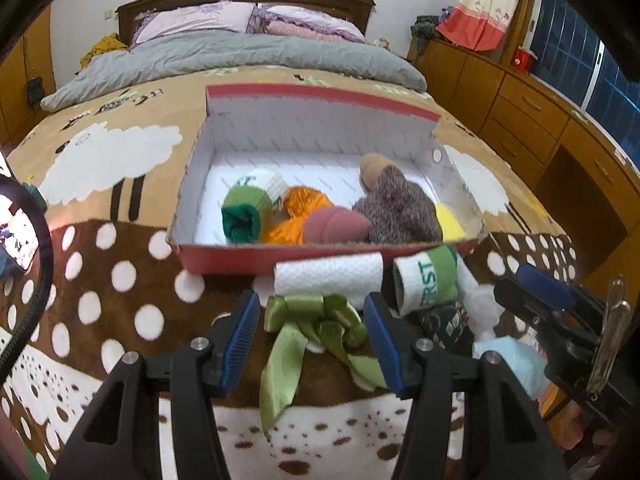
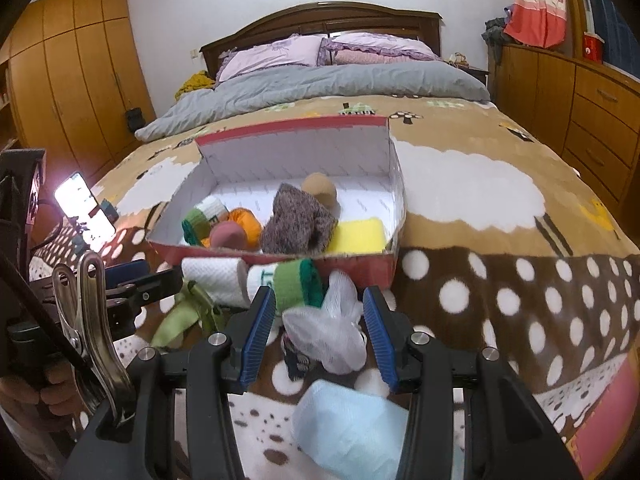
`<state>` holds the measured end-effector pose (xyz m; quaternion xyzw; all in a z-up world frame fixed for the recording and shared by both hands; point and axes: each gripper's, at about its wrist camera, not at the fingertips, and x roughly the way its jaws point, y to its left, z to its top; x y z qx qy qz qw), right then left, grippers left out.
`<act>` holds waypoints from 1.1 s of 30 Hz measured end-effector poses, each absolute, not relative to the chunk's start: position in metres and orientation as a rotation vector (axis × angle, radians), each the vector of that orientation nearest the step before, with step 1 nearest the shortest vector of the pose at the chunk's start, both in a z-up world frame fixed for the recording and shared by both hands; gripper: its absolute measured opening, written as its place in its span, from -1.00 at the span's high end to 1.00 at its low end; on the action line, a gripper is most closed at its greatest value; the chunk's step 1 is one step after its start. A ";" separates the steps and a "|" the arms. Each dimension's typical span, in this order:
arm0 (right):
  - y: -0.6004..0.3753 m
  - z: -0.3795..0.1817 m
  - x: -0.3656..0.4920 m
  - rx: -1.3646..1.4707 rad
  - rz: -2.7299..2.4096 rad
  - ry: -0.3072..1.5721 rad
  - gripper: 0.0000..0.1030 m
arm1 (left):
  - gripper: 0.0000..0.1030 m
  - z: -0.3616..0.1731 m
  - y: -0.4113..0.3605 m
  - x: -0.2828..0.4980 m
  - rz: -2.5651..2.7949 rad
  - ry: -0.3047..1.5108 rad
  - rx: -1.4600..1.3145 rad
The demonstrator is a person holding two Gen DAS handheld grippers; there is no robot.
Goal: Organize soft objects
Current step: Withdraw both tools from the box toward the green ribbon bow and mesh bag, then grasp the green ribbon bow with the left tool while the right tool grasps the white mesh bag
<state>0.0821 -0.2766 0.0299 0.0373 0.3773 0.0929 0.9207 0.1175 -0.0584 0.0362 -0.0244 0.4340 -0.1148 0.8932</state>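
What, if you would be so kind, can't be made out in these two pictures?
- Dark patterned item, right wrist view: mostly hidden under the white mesh puff.
- Yellow sponge, left wrist view: largely behind the grey knit sock.
- Phone screen, right wrist view: glare washes it out.
- Pale blue cloth, right wrist view: cut off by the bottom edge.

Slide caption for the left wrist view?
Open left gripper framing a green ribbon bow before the red box.

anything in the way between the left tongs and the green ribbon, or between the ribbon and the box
Nothing blocks the left tongs: the green ribbon bow lies right between their open pads. Toward the red box, the white paper roll lies across the path, against the box's near wall.
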 end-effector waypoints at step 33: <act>-0.290 -0.023 0.085 0.213 0.235 0.853 0.09 | -0.11 -0.023 -0.070 0.133 -0.196 0.959 -0.104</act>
